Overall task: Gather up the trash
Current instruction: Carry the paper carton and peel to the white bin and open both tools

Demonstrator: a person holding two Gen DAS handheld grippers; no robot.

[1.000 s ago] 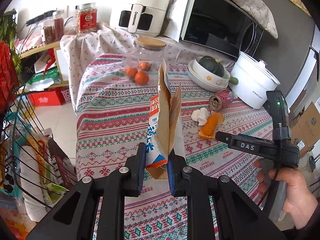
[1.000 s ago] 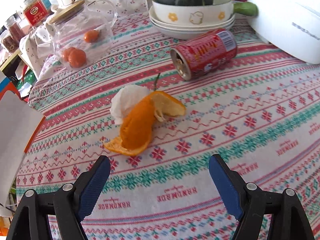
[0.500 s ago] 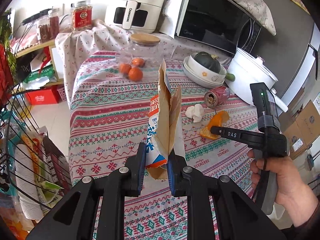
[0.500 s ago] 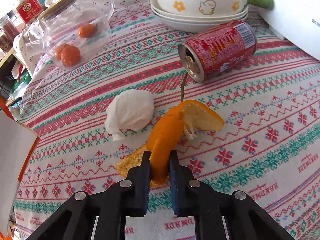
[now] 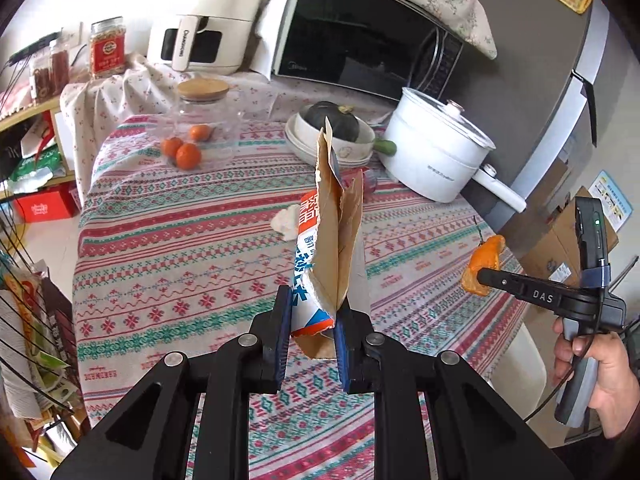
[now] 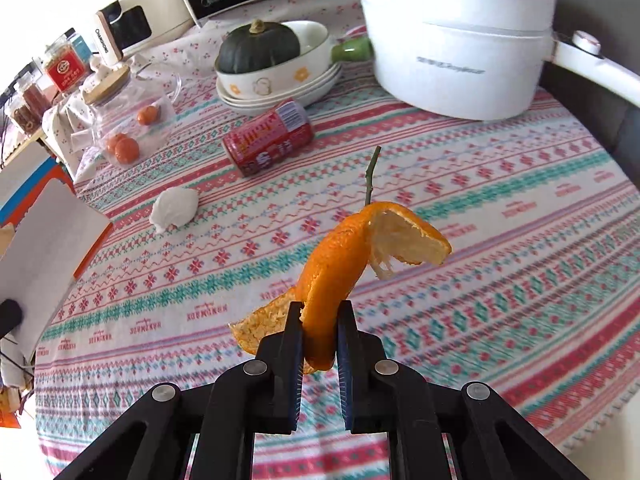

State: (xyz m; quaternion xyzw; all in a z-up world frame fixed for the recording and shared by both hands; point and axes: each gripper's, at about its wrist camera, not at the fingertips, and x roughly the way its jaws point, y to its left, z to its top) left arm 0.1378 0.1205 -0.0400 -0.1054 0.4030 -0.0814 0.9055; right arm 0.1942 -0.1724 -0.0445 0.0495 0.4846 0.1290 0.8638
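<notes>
Both wrist views look steeply down, sharing the tablecloth (image 5: 168, 248)

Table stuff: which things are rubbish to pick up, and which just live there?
Rubbish: torn carton in left gripper; orange peel in right gripper; red can; white tissue wad.

Just there: jar of oranges; squash bowl; white pot; microwave; air fryer.

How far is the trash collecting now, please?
Nothing visibly binned yet. In hand: left hand-held gripper clamps the torn carton; right hand-held gripper holds the orange peel above the table. Left: red can and white tissue wad.
</notes>
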